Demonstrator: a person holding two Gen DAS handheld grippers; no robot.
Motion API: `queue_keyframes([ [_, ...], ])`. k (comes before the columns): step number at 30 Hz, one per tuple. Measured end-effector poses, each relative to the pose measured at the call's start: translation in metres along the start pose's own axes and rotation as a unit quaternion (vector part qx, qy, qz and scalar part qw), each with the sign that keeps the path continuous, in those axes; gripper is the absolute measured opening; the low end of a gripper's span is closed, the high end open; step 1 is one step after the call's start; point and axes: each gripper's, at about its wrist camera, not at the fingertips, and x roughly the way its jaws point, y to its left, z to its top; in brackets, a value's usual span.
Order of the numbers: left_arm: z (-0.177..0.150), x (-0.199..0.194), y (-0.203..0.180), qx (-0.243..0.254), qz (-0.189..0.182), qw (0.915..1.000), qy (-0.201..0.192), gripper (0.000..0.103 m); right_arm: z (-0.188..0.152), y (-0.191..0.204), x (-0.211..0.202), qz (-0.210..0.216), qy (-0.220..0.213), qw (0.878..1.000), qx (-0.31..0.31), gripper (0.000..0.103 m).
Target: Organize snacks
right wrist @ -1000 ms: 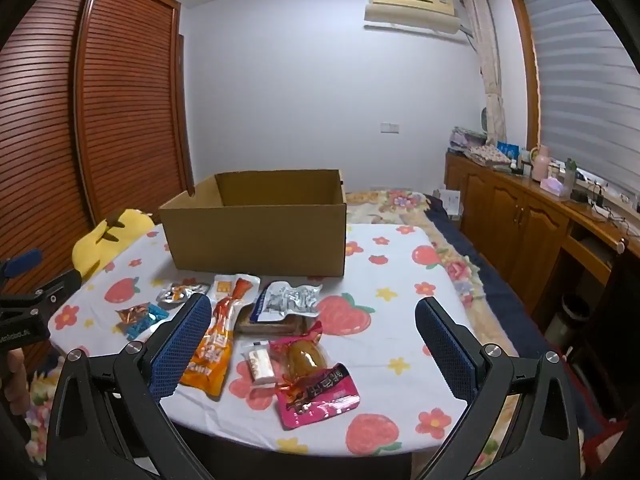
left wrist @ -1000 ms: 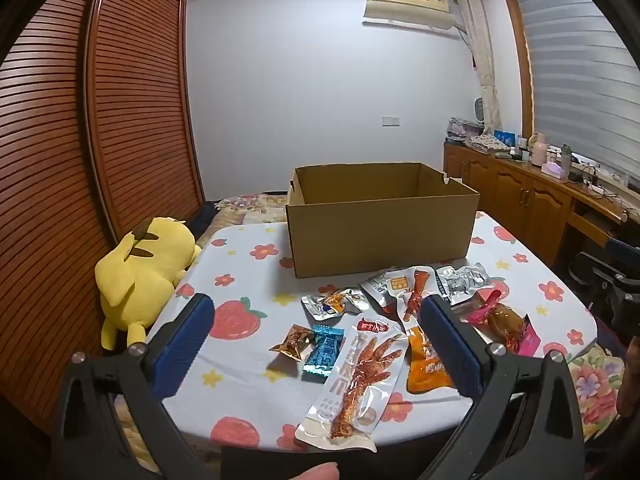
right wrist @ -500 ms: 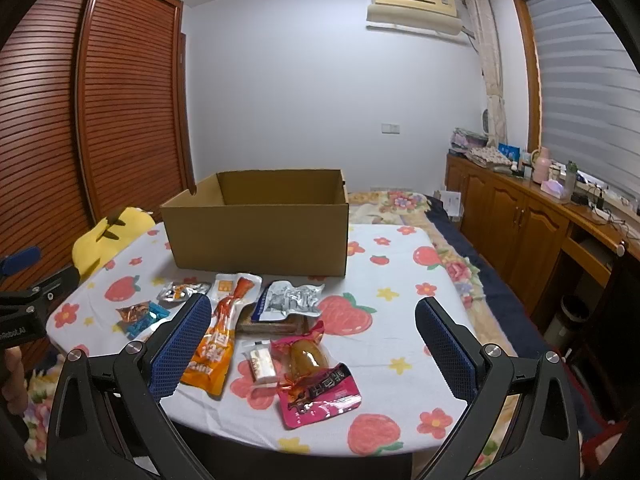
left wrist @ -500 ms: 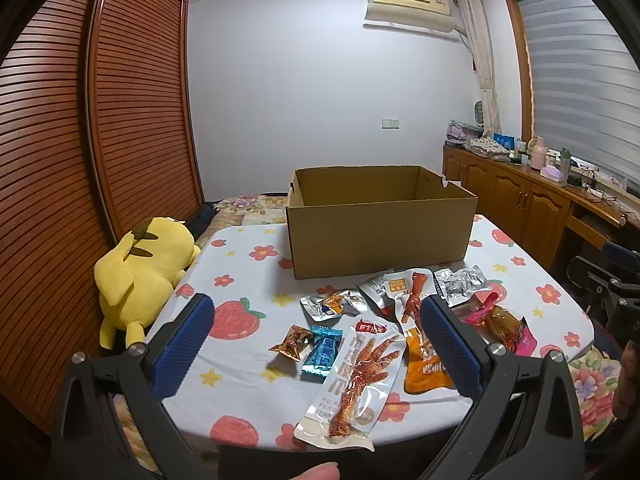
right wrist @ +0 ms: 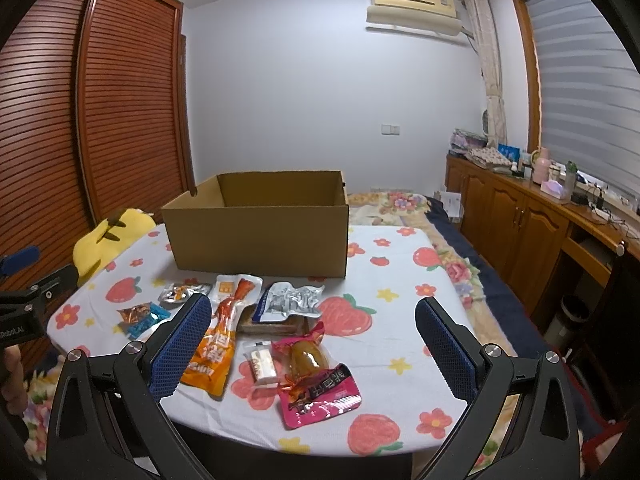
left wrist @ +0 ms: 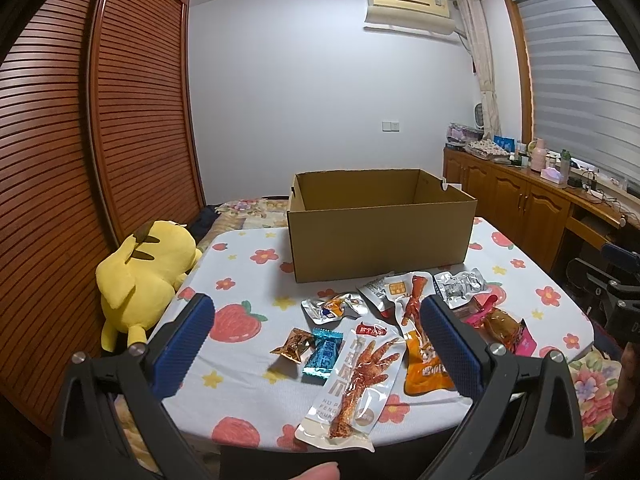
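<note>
An open, empty cardboard box (left wrist: 380, 236) stands at the back of the table (left wrist: 240, 264); it also shows in the right wrist view (right wrist: 256, 240). Several snack packets lie in front of it: a long chicken-feet packet (left wrist: 356, 380), an orange packet (right wrist: 220, 344), a silver packet (right wrist: 290, 302), a pink packet (right wrist: 320, 396), a blue candy (left wrist: 324, 352) and a brown candy (left wrist: 296, 344). My left gripper (left wrist: 316, 348) is open and empty above the near table edge. My right gripper (right wrist: 312, 352) is open and empty, above the near edge.
A yellow plush toy (left wrist: 140, 276) lies at the table's left edge. A wooden slatted wardrobe (left wrist: 80, 160) stands left. A wooden sideboard (right wrist: 540, 220) with bottles runs along the right wall. A bed (right wrist: 440, 240) lies behind the table.
Both views have drifted slightly; the grippers stay open and hover near the front edge. Nothing on the table has moved.
</note>
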Motion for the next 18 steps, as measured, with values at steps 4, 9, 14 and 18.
queue_keyframes([
  [4,0.0008,-0.0001,0.0004,0.0,-0.001,1.0,0.001,0.103,-0.0001,0.0002,-0.0006,0.0,-0.001,1.0,0.0,0.103],
  [9,0.0002,-0.0005,0.0,0.0,0.0,1.0,0.0,0.103,-0.0002,0.0,-0.001,0.0,0.0,1.0,0.001,0.103],
  [14,-0.0002,-0.0004,-0.0001,0.0,0.0,1.0,0.0,0.103,0.0011,0.002,-0.0004,0.001,0.001,1.0,-0.001,0.103],
  [18,-0.0002,-0.0011,0.0002,0.002,0.001,1.0,-0.001,0.103,0.0013,0.0025,-0.0008,0.0,0.0,1.0,0.0,0.103],
])
